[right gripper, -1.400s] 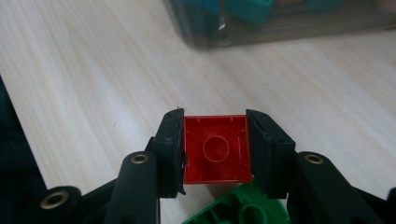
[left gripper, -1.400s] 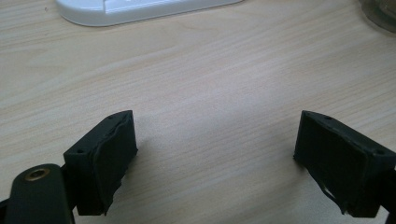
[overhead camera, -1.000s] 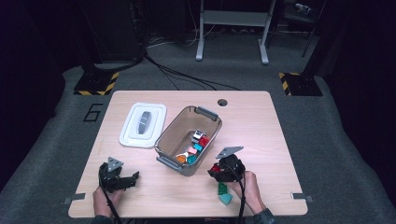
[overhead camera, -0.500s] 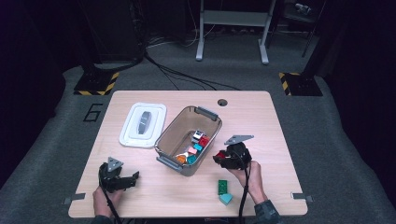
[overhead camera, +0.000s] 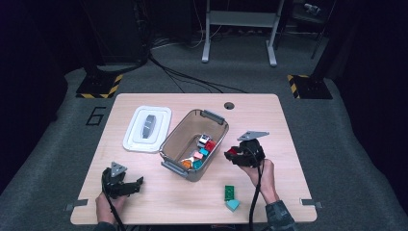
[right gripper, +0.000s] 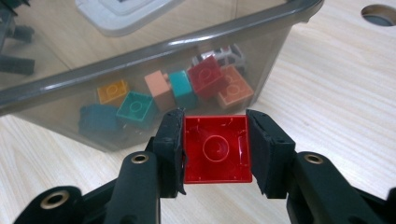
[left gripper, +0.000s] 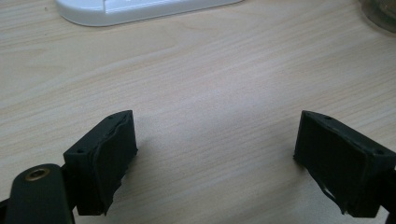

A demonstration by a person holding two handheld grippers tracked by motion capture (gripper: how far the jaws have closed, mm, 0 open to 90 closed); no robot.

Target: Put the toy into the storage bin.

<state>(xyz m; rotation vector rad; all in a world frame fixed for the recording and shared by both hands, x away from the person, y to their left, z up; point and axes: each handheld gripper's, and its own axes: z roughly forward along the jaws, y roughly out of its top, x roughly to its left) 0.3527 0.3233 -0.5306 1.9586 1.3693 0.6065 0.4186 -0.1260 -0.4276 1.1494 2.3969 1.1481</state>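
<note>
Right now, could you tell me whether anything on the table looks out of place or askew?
Two pieces lie loose near the table's front edge: a green block and a teal piece, outside the bin where the other blocks sit. The white lid lies off the bin beside it. The right gripper holds a red block beside the bin.

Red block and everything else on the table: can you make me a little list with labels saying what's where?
right gripper: shut on the red block, beside the bin
left gripper: open, holding nothing, over bare table
bin: clear grey, open, coloured blocks inside
lid: white, flat on the table left of the bin
loose blocks: green block and teal block near the front edge
</note>
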